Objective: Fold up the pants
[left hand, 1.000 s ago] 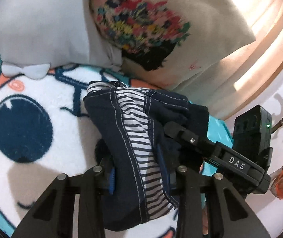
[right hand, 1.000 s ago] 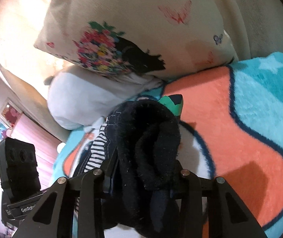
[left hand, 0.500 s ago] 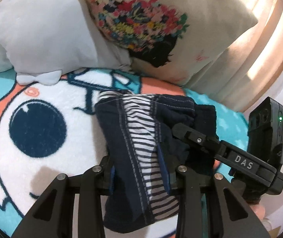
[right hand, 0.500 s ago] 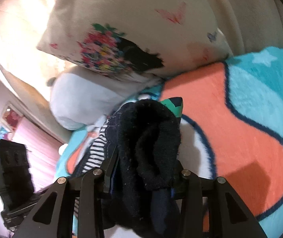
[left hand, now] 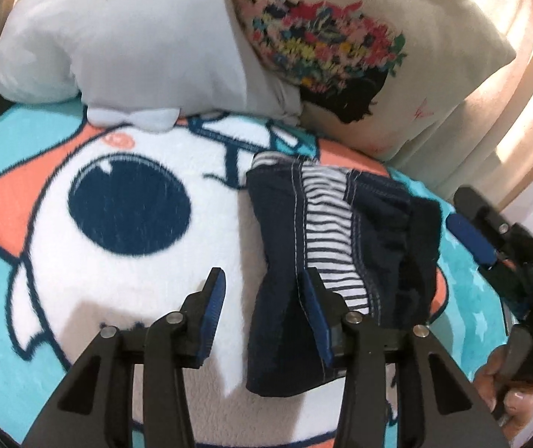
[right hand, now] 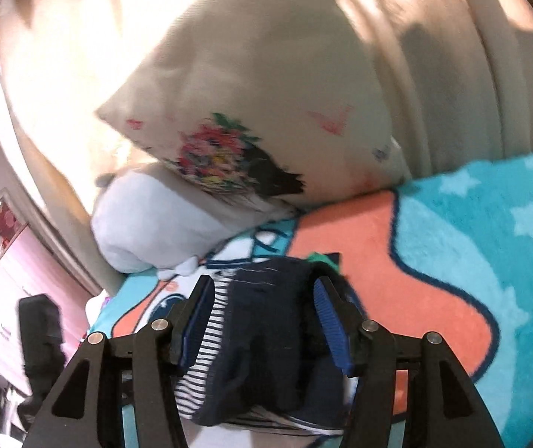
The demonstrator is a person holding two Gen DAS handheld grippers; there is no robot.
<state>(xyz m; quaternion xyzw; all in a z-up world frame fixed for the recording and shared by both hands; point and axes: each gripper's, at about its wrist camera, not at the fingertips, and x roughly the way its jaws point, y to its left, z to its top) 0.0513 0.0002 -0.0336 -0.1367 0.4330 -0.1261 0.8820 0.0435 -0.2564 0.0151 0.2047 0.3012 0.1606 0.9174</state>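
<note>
The pants [left hand: 341, 242] are a folded navy bundle with a striped lining showing, and they lie on the cartoon blanket [left hand: 80, 280]. My left gripper [left hand: 262, 298] stands just left of the bundle with its jaws opening. Only white blanket and the bundle's left edge show between its pads, and its right finger [left hand: 317, 310] overlaps the cloth. In the right wrist view the pants [right hand: 266, 317] lie under and between the pads of my right gripper [right hand: 264, 306]. Its jaws are opening and the pads stand off the cloth. One right-gripper finger [left hand: 470, 237] shows at the bundle's far right.
A floral cream pillow [left hand: 341, 37] and a pale grey plush cushion [left hand: 117, 37] lean just behind the pants. A curtain [right hand: 453, 56] hangs beyond them. A person's hand [left hand: 505, 403] holds the right gripper's handle at the lower right. Teal and orange blanket [right hand: 471, 261] spreads to the right.
Both grippers were shut on the pants and have let go. The left one has slid left off the bundle. The right one has lifted and pulled back, leaving the bundle on the blanket.
</note>
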